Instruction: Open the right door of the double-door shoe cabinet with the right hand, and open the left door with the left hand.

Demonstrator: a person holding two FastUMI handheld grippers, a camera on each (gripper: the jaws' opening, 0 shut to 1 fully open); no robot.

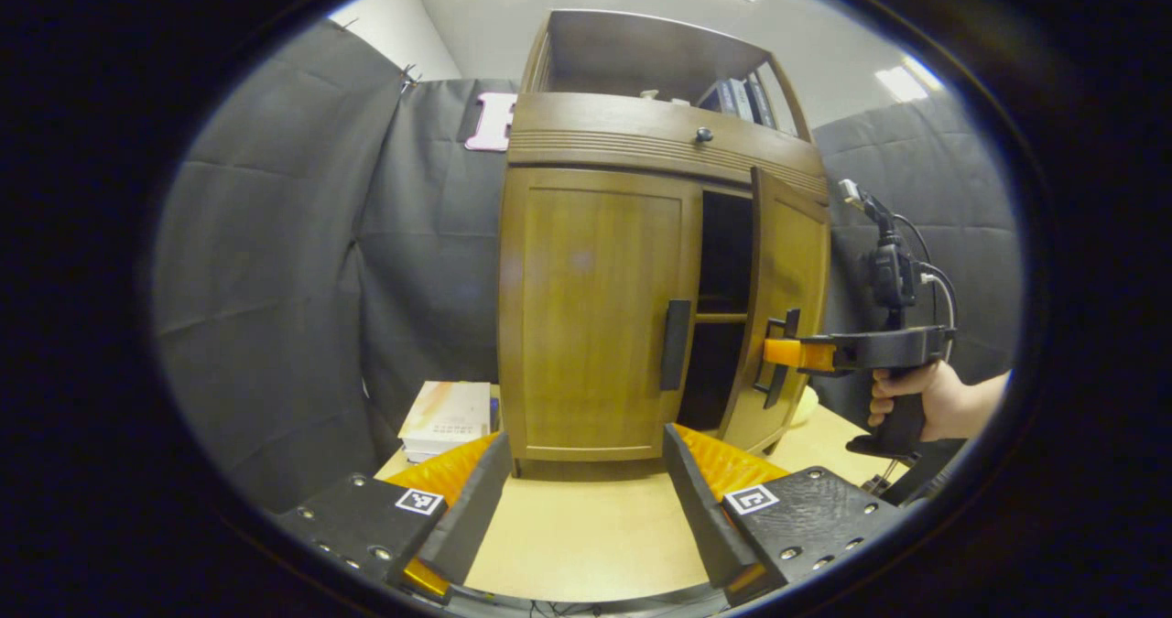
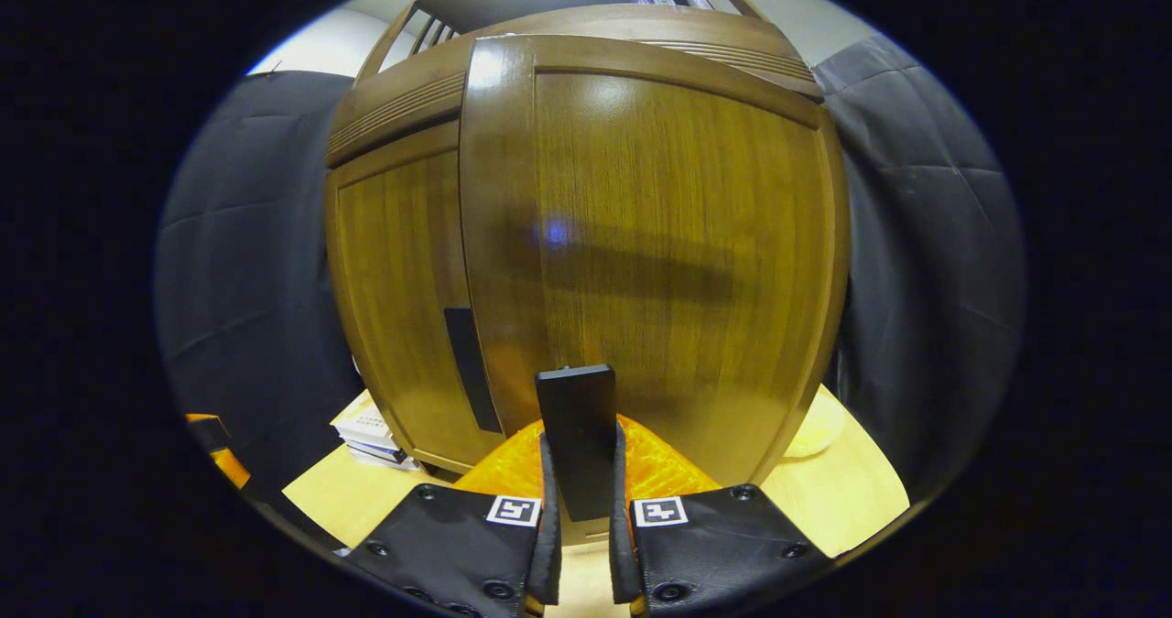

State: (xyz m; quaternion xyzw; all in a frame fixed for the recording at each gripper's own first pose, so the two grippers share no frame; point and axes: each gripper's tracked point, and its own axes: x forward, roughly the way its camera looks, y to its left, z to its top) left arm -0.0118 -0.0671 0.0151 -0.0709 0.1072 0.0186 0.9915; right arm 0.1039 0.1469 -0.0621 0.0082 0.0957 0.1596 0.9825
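Shoe cabinet (image 1: 641, 261) stood centre frame in left gripper view; right door (image 1: 786, 316) hung ajar, dark gap beside it; your right gripper (image 2: 579, 471) was clamped on right door handle (image 2: 577, 435), low centre in right gripper view, likely to swing door outward; left gripper (image 1: 586, 499) sat wide open, empty, lined up below left door handle (image 1: 676, 344); left door (image 1: 600, 311) was shut.

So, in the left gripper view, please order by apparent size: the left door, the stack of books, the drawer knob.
1. Left door, largest.
2. Stack of books beside the cabinet.
3. Drawer knob, smallest.
All stand at a similar distance, so the order seems reliable.
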